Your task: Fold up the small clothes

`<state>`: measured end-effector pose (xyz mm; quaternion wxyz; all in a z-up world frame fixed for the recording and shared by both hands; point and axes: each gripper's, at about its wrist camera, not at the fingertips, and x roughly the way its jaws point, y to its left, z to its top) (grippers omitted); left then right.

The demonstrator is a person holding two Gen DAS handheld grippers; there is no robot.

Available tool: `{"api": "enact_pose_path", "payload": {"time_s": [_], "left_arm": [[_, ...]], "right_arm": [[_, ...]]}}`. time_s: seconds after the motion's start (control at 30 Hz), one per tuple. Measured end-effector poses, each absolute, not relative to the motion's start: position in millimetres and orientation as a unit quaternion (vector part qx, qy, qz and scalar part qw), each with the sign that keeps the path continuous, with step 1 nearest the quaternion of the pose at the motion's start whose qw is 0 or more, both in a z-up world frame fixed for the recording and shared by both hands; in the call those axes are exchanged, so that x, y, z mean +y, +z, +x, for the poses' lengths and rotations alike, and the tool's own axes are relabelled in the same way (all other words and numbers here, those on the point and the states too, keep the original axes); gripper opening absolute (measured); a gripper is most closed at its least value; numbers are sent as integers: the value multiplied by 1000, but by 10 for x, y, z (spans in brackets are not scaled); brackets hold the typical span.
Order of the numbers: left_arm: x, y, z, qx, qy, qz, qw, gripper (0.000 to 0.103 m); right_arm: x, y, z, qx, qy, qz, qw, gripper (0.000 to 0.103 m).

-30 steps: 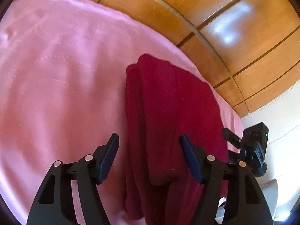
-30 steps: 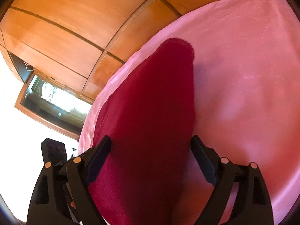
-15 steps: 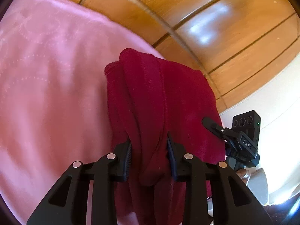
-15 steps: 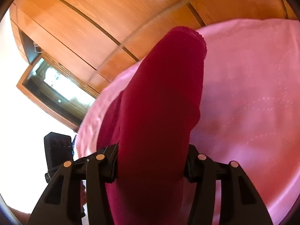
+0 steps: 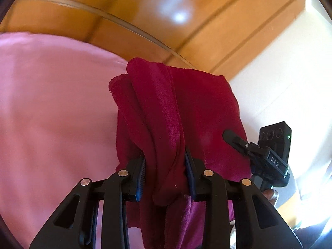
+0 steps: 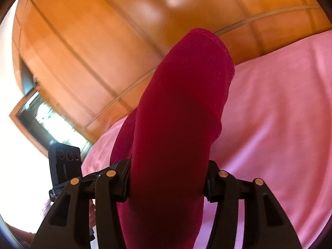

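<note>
Both tongs, left tongs [image 5: 165, 174] and right tongs [image 6: 168, 178], clamp crimson garment [image 5: 186, 112] above pink bedspread [image 5: 51, 114]; wood-panelled wall [image 6: 103, 31] behind.

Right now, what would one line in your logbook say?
step: fold | left gripper: shut on garment | right gripper: shut on garment | garment: red, bunched, raised over pink sheet

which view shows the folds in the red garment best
The left wrist view: the red garment shows separate layered folds and a hem edge there. The right wrist view shows it only as one smooth, rounded bulge with a scalloped end.
</note>
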<state>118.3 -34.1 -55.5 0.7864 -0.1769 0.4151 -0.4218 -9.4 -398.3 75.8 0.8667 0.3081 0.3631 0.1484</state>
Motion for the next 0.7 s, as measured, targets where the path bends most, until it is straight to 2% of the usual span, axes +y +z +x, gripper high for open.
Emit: {"api": "enact_pose_path", "payload": {"time_s": [0.2,0.37,0.43,0.5,0.7], "left_arm": [[-1466,-469,1493,431,-453,-119,772,31],[-2218,-820,1569,474,-408,2,781,31],[-2373,-996,1512,480,-385,46,787,32],[-2387,-1042,1451,470,-384,45,793,33],[-2353,-824,1307,428,-345,64,833,38]], "right_arm": [[-4768,649,-174,351,43,318,880,51],[-5040,197,-222,397,-26,309,864,55],[-5161,-37,-343,416,-44,310,854,60],[-5206,-106,-445,405,-50,330,851,68],[-5211,334,-721,364,-101,287,880,73]]}}
